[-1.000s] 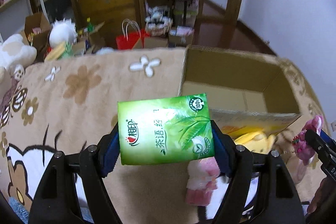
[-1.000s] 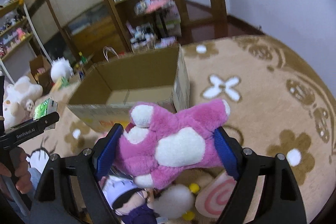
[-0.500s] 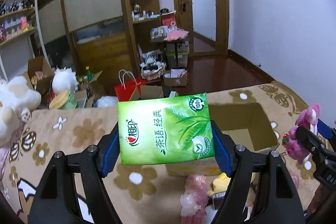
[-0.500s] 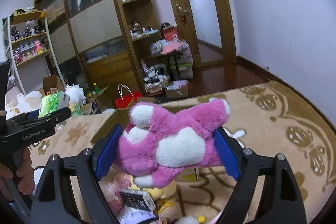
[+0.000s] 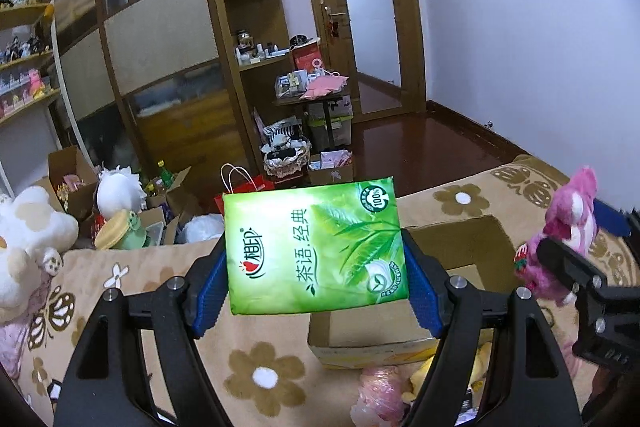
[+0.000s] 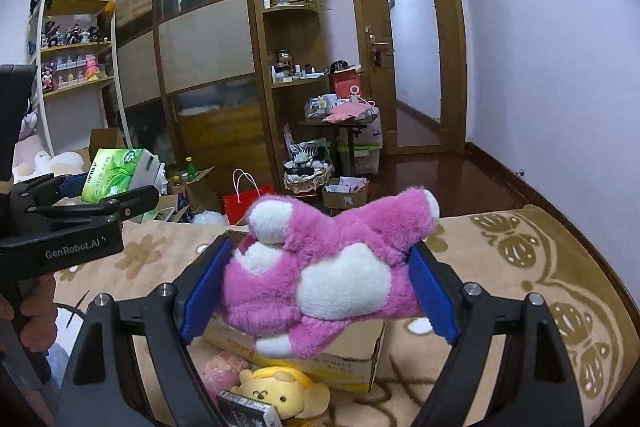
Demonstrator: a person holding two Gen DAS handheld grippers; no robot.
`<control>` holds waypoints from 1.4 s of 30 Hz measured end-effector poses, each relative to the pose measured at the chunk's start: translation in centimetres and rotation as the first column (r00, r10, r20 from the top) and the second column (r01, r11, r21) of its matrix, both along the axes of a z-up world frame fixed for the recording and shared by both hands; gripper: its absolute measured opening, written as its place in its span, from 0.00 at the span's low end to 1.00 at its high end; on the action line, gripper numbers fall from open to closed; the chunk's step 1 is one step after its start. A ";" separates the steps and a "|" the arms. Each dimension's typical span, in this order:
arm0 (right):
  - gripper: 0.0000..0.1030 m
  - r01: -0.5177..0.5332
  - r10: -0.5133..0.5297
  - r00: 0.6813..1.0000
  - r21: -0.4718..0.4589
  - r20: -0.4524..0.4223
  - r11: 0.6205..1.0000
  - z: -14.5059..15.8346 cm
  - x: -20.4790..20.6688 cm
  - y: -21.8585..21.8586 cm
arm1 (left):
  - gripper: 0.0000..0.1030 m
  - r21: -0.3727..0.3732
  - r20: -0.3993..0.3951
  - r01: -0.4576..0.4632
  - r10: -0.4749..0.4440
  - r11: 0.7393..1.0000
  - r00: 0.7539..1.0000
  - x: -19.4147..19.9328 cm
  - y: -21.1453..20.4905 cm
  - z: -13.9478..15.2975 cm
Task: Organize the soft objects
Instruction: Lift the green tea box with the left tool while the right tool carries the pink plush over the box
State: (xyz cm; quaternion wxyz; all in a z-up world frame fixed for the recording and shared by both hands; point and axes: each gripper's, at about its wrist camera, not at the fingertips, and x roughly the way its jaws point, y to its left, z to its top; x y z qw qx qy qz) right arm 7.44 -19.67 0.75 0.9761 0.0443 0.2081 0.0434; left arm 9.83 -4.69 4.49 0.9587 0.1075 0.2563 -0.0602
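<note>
two claws are seen, each pinching one soft thing above the flowered blanket (image 5: pixel 168 315). one green tissue pack (image 5: pixel 316 247) is clamped between the blue pads of the left claw (image 5: pixel 316 291), held up over the near edge of one open cardboard box (image 5: pixel 468 247). one pink plush toy (image 6: pixel 320 271) is squeezed in the right claw (image 6: pixel 320 291), above that box (image 6: pixel 352 359). one yellow plush (image 6: pixel 276 391) and one pale pink plush (image 6: pixel 220 371) are lying just beside the box.
</note>
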 end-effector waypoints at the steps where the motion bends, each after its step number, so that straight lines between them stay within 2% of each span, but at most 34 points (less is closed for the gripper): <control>1: 0.87 0.003 -0.003 1.000 -0.001 0.001 1.000 -0.1 0.2 0.0 | 0.74 0.013 0.002 0.007 -0.007 1.000 1.000 0.1 -0.2 -0.3; 3: 0.87 -0.001 0.001 1.000 -0.007 -0.001 1.000 -0.3 0.7 0.1 | 0.74 0.030 0.002 0.011 -0.011 0.999 1.000 0.3 -0.5 -0.7; 9: 0.88 0.001 -0.001 1.000 -0.005 -0.006 1.000 -1.0 1.9 -0.2 | 0.74 0.017 -0.026 0.027 -0.026 1.000 0.999 1.5 -0.9 -2.1; 29: 0.88 -0.051 0.051 0.997 0.010 -0.064 0.999 -3.9 4.3 -0.3 | 0.74 0.014 -0.174 0.044 -0.041 0.999 0.984 4.9 -1.3 -7.4; 42: 0.89 -0.063 0.064 0.991 0.014 -0.120 0.998 -5.7 5.6 -0.3 | 0.74 0.029 -0.217 0.054 -0.046 0.998 0.975 5.8 -1.3 -9.1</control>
